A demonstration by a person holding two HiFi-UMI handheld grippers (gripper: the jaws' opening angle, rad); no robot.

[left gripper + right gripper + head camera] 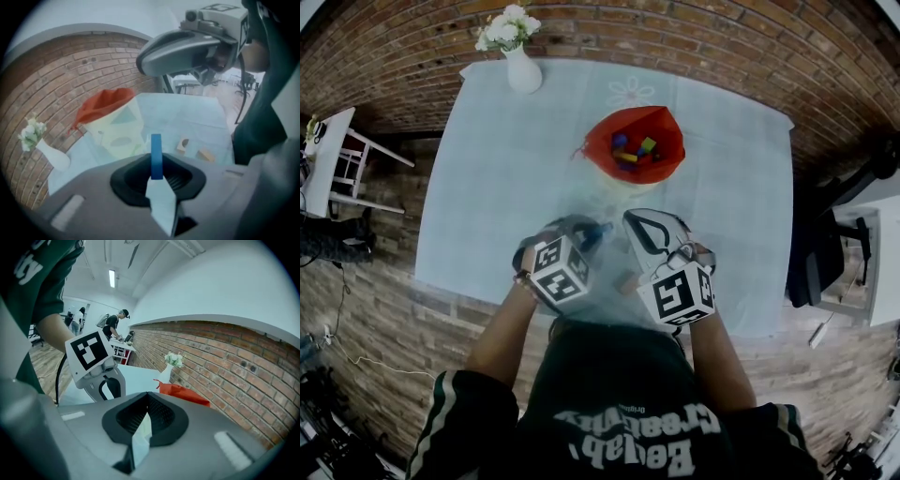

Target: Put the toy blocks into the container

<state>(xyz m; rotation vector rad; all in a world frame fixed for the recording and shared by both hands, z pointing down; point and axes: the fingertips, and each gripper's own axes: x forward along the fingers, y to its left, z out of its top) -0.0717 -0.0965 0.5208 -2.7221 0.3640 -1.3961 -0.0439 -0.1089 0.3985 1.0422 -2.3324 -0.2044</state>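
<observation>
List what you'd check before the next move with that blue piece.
1. Blue block pinched in the left gripper: ok.
2. Red container mouth open upward, with room inside: ok.
3. Cloth between the left gripper and the container free of obstacles: ok, as far as the head view shows.
4. Right gripper empty, jaws together, off to the side: ok.
5. Vase away from the route: ok.
6. All blocks collected: not ok; two tan blocks lie on the table.

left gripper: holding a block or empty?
Holding: in the left gripper view a blue block stands upright, pinched between the jaws of the left gripper.
</observation>
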